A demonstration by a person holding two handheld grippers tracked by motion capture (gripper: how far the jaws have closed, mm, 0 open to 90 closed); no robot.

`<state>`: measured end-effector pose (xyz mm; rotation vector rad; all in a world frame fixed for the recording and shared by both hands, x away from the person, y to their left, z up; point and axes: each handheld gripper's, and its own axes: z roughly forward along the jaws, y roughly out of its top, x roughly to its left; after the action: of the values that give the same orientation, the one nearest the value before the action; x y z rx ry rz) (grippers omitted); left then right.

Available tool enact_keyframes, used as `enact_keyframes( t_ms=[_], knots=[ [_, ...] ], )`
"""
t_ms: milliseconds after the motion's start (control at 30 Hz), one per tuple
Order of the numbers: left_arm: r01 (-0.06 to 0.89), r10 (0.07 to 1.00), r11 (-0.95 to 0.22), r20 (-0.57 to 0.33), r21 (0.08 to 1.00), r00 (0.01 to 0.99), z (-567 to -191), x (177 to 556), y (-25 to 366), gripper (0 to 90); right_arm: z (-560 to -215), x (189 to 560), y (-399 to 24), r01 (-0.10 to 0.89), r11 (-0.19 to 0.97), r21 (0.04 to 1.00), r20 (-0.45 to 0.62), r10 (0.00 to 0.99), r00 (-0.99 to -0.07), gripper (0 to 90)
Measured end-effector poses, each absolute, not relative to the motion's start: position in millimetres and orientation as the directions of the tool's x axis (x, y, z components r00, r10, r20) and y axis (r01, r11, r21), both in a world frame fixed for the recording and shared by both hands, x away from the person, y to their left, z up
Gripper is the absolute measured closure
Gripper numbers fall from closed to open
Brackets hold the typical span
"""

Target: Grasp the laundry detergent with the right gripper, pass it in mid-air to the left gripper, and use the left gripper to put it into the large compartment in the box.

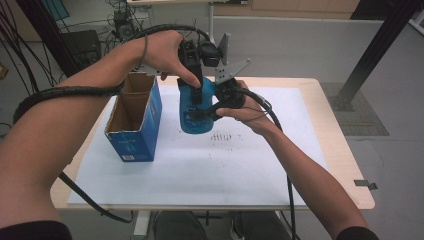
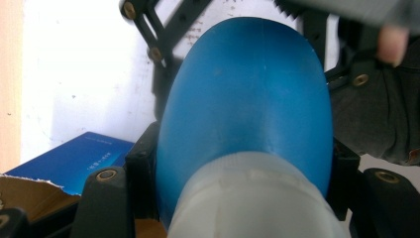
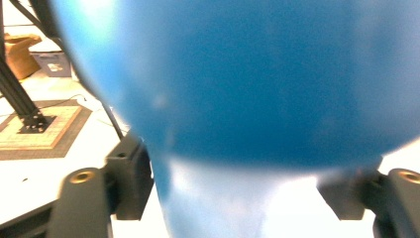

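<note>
Lighting/img quality: bright, even, diffuse room light; close-ups soft.

High view: sharp enough but low-res, white table sheet (image 1: 260, 170) near blown out, only faint soft shadow beside blue box (image 1: 135, 125), forearms at bottom edge stretched by wide lens. Left gripper view: blue bottle (image 2: 247, 99) w/ soft sheen streaks, its pale neck close to the lens & fuzzy, bkgd white overexposed. Right gripper view: bottle (image 3: 247, 74) heavily blurred, glare patch upper left, jaws soft-edged, floor at left in better focus.
</note>
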<state>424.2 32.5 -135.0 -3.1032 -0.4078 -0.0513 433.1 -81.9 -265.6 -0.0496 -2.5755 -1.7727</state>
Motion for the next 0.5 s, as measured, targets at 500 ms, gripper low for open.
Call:
enact_keyframes(
  t_ms=[500],
  knots=[
    [0.384, 0.385, -0.923, 0.064, 0.02, 0.921, -120.6, 432.2, 45.6, 37.1, -256.5, 427.8, -124.8, 0.163, 0.437, 0.884, 0.085, 0.194, -0.977, 7.3]
  ],
)
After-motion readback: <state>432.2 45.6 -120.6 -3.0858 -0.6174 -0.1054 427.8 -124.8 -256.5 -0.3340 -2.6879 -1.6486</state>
